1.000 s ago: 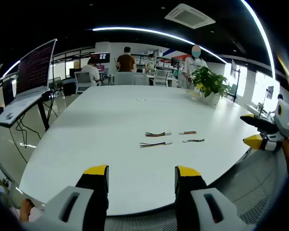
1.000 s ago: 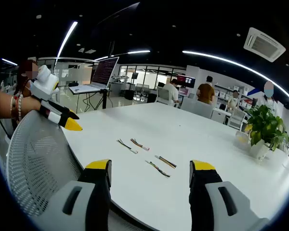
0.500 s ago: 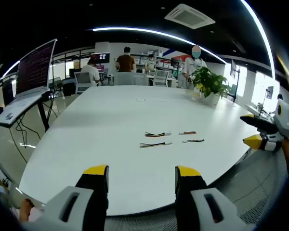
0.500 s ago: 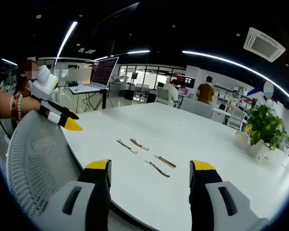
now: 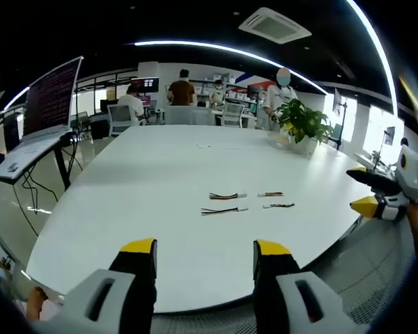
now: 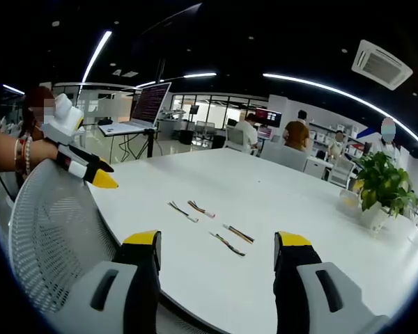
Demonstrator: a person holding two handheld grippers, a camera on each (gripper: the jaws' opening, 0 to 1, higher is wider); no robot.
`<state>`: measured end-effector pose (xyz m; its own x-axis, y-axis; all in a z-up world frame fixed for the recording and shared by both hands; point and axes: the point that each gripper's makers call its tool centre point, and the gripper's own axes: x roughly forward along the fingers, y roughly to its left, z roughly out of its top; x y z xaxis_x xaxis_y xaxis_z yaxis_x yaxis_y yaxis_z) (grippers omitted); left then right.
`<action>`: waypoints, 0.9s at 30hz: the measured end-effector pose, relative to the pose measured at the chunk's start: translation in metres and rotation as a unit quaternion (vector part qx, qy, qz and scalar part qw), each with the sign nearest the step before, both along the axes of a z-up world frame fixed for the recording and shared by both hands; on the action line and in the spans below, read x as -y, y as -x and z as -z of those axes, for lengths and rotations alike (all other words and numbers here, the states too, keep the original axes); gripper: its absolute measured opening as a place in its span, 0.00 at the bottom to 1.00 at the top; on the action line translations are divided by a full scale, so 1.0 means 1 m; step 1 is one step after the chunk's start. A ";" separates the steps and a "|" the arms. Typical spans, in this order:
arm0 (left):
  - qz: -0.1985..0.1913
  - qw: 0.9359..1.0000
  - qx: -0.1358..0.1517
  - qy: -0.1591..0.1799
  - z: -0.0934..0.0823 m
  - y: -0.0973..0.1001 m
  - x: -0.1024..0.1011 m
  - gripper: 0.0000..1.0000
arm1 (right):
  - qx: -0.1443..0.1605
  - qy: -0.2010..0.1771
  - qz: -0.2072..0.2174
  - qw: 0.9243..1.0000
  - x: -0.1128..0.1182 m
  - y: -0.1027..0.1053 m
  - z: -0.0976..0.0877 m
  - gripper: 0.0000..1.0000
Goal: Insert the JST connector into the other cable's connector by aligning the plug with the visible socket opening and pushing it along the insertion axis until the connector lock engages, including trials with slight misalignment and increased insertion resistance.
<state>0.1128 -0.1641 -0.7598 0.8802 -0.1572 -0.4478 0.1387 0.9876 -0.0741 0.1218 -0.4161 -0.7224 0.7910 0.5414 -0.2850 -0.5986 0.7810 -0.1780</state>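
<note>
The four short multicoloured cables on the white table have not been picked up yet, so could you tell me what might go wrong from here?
1. The four short multicoloured cables are thin and lie flat on the white table, so the jaws may slip off or pinch wires instead of a connector.
2. They lie close together; grasping one could nudge its neighbour.
3. Both the left gripper and the right gripper are open and well back, so plug and socket orientation cannot be judged yet.

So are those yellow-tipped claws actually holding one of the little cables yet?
No. The left gripper and right gripper are both open and empty, and all four cables lie untouched on the white table.
</note>
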 end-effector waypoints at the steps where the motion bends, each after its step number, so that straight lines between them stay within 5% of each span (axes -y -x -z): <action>1: 0.000 1.000 0.000 0.000 0.000 0.000 0.000 0.51 | 0.000 0.000 0.000 1.000 0.000 0.000 0.000 0.64; 27: -0.004 1.000 0.005 0.001 -0.001 0.000 0.000 0.51 | -0.011 0.005 -0.006 1.000 -0.002 0.001 0.004 0.61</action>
